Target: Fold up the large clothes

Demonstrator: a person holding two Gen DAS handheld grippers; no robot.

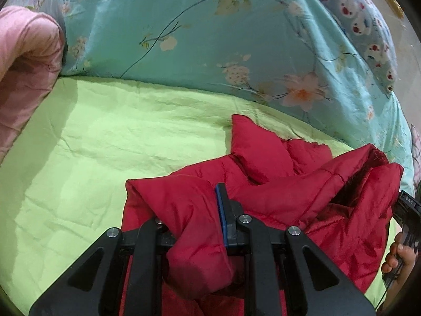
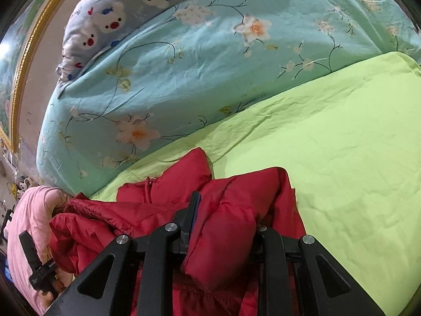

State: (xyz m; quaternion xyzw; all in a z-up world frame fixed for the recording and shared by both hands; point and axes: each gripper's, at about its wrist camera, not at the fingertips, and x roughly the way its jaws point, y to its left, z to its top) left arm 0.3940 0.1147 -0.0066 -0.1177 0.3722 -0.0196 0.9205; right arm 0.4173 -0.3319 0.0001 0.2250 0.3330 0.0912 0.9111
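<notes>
A red padded jacket (image 1: 276, 184) lies bunched on the lime-green sheet (image 1: 105, 144). My left gripper (image 1: 196, 210) is shut on a thick fold of it. The blue-padded finger (image 1: 220, 210) shows on the right, and the other finger is buried under fabric. In the right wrist view the same jacket (image 2: 163, 202) hangs from my right gripper (image 2: 223, 218), shut on another puffy fold. Only its left finger (image 2: 193, 210) shows. Each view catches the other gripper at its edge: the right one (image 1: 407, 210) and the left one (image 2: 34, 260).
A teal floral quilt (image 1: 210, 39) is heaped along the far side of the bed, with a bear-print pillow (image 2: 126, 18) on it. Pink cloth (image 1: 23, 65) sits at the left. A gold-framed picture (image 2: 29, 60) hangs on the wall. A hand (image 1: 397, 258) grips the right tool.
</notes>
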